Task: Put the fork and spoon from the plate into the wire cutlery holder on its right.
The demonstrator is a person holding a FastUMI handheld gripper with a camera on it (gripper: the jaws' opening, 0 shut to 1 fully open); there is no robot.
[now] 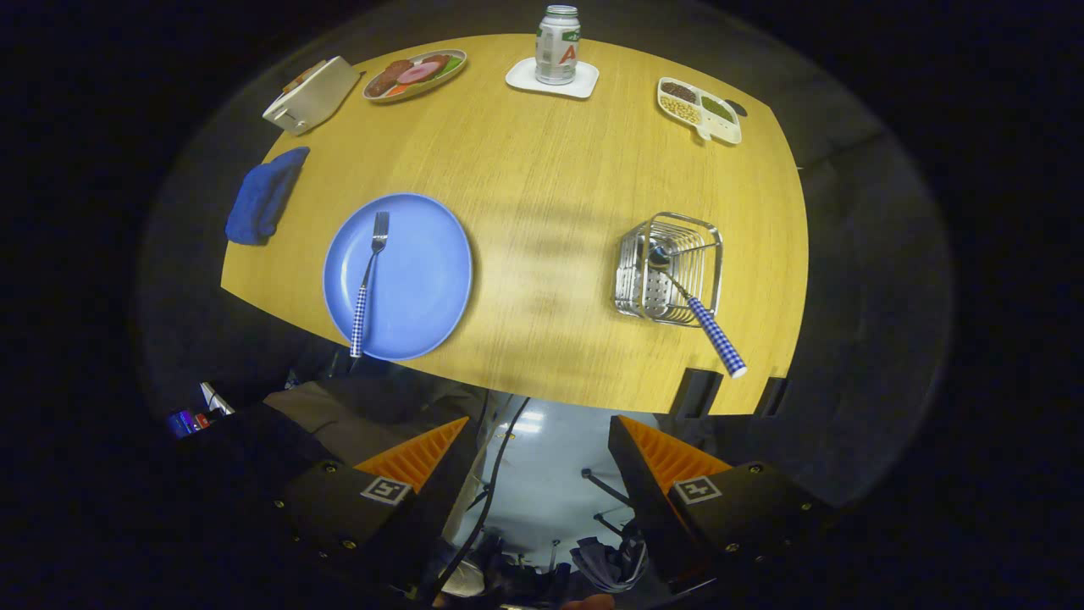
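Observation:
A blue plate [398,275] lies on the wooden table [542,169], and a fork [369,284] with a blue checked handle rests on its left half, tines pointing away from me. To the plate's right stands the wire cutlery holder [669,269]. The spoon [696,313] leans inside it, bowl down, its checked handle sticking out toward me. My gripper [539,440] hangs high above the table's near edge, well short of the plate and the holder. It is open, with nothing between the fingers.
A folded blue cloth [262,196] lies left of the plate. Along the far edge are a white box [312,95], a plate of food [415,74], a can [557,47] on a white coaster, and a divided snack tray [699,110]. Cables and floor show below.

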